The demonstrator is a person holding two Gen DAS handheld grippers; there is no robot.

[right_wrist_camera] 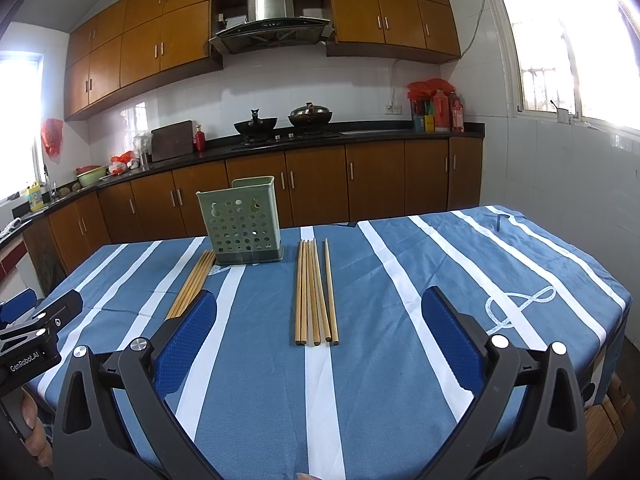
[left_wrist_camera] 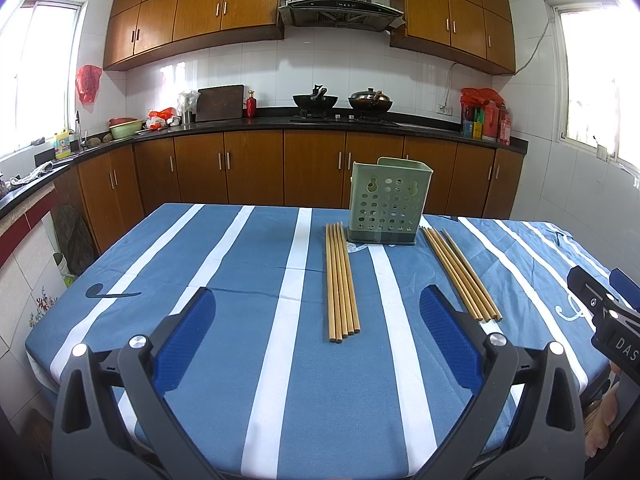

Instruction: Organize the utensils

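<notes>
I had both tools held low over the near edge of the worktop [left_wrist_camera: 224,264], each with its fingers spread wide apart and nothing between them; the left tool [left_wrist_camera: 316,344] faced the left bundle of chopsticks [left_wrist_camera: 342,280], which lay just ahead and a little to its right, long axis running almost straight away from it toward the green holder [left_wrist_camera: 386,204]; the right tool [right_wrist_camera: 320,344] had the right bundle of chopsticks [right_wrist_camera: 316,292] dead ahead between its fingers' line, also lengthwise away from it, near ends closest to me; the holder stood upright beyond both bundles, ahead and left of the right tool; I judged each tool nearest its own bundle, and a grasp across the sticks would need the wrist turned, since they ran along the fingers' reach.
</notes>
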